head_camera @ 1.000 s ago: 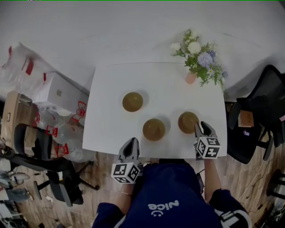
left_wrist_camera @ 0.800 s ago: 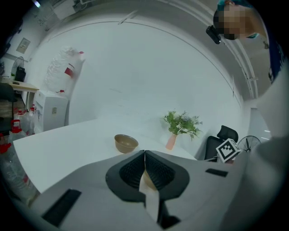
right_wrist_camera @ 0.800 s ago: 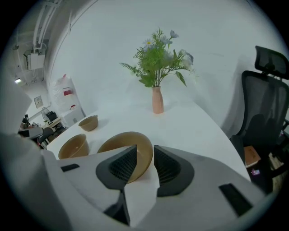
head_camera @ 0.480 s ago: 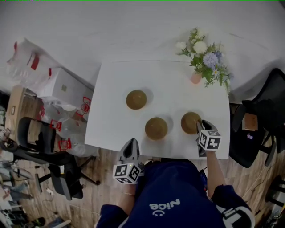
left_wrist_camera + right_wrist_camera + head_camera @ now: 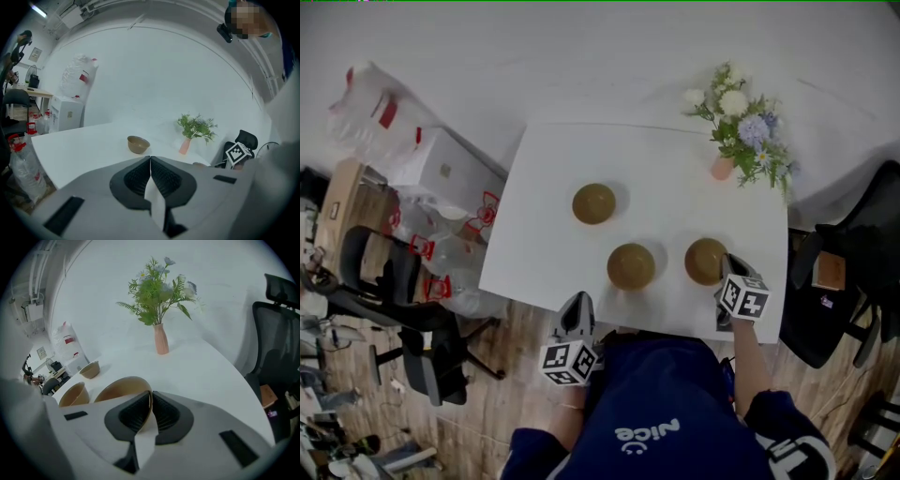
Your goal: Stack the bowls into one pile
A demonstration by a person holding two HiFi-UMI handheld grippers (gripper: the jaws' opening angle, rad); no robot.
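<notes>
- The right gripper (image 5: 151, 398) had just been closing its jaws. They pinched the near rim of the nearest bowl (image 5: 117, 389), with one pad inside the wall and one outside.
- The left gripper (image 5: 150, 161) was pressed together with nothing between its jaws. It was held at the near edge of the white table (image 5: 546, 234), apart from every bowl.
- All three bowls stood apart on the table, so no pile had been started. The gripped one sat at the right near the edge, the middle bowl (image 5: 631, 266) just to its left, and the far bowl (image 5: 593, 203) further back.
- The hold was on a thin rim at one side only, so the bowl could swing or slip out when lifted.
- A tilted bowl might strike the middle bowl's rim and shove it instead of nesting in it. Being so near the edge, a dropped bowl could also fall off the table.
- Only the right gripper view showed the rim between the pads. The head view showed just the gripper's tip over the bowl's edge.
- Only the head view gave the whole layout. The left gripper view showed plainly just the far bowl and the flower vase (image 5: 185, 146).
</notes>
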